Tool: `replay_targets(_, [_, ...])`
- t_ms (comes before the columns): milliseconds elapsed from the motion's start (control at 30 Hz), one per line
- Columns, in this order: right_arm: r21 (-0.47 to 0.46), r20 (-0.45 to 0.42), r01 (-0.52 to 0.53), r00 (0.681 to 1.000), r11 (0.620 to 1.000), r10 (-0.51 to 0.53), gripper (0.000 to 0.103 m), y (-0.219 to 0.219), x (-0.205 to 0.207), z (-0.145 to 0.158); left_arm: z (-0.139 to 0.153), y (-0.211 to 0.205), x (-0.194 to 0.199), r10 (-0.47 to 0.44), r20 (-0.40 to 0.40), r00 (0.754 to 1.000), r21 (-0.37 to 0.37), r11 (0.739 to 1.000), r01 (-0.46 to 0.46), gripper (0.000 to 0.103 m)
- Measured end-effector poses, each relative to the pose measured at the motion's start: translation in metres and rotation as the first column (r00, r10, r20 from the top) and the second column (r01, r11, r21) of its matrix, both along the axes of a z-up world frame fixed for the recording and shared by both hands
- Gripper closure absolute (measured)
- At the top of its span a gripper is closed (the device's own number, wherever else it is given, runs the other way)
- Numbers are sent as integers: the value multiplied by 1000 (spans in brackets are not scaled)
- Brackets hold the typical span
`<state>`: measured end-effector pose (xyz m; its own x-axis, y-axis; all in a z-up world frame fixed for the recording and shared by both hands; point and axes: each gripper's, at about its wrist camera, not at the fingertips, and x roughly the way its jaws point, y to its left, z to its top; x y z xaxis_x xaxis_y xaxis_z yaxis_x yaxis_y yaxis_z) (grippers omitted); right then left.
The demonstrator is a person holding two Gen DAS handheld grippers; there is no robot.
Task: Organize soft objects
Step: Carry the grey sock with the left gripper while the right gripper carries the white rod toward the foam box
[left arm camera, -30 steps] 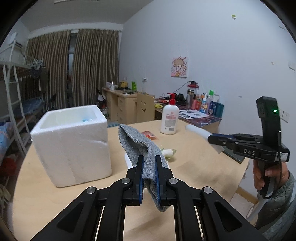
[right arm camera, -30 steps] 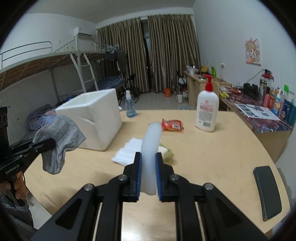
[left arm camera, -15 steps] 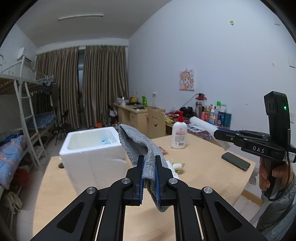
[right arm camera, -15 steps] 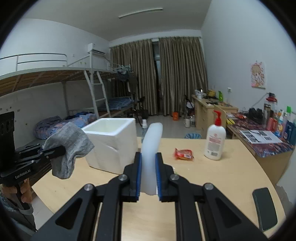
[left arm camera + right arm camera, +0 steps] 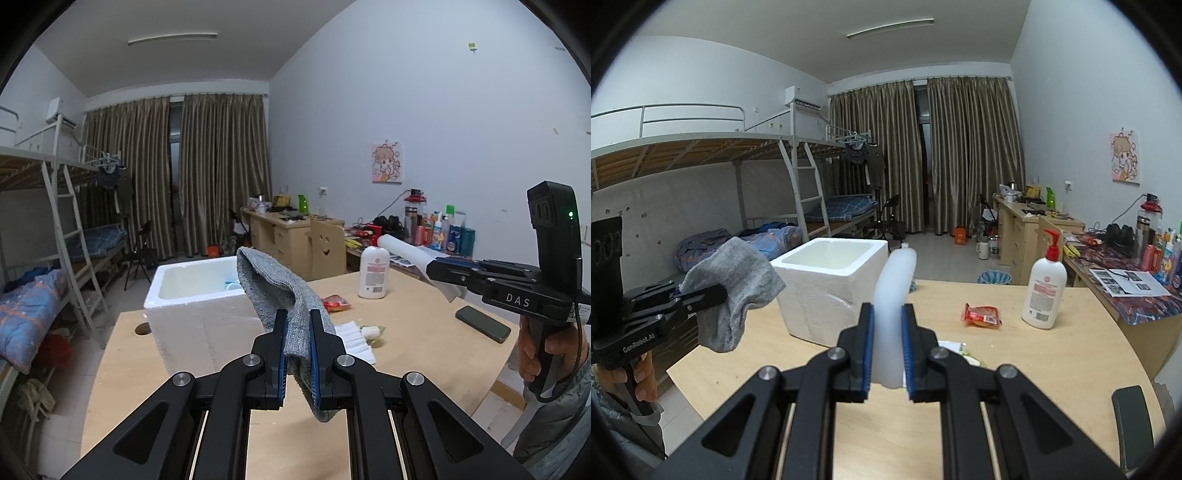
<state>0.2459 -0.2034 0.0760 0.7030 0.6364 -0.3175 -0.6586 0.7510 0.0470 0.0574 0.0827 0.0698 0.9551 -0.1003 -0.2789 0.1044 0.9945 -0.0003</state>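
Currently I count two soft items held off the table, one per gripper. Item one: a grey sock (image 5: 284, 291), pinched between the blue pads of the left gripper (image 5: 297, 356), toe end drooping below the jaws, cuff end arching up and away. Item two: a white foam strip (image 5: 892, 306), pressed between the pads of the right gripper (image 5: 888, 354), curving up and forward beyond the fingertips. Both sets of jaws are nearly together, each clamped on its item.

On the wooden table (image 5: 1052, 369) I log one white foam box (image 5: 831, 288), open on top; one lotion pump bottle (image 5: 1043, 291); one red snack packet (image 5: 982, 315); one dark phone (image 5: 1137, 424) near the right edge; and one stack of white tissues (image 5: 354, 341) just beside the box.

Pose: both grippers point forward and slightly down, above the table's near edge. From the left wrist view, the right hand (image 5: 543, 350) wraps the pistol handle, sleeve below. From the right wrist view, the left hand (image 5: 639, 376) grips its handle likewise, with the sock hanging just left of the box.
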Motion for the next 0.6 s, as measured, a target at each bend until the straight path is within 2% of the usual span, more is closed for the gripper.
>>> replay_targets(600, [-15,5,-172,985,985,172,86,61,18,11,10,36,-1,132,20,991,-6,991,-132,93])
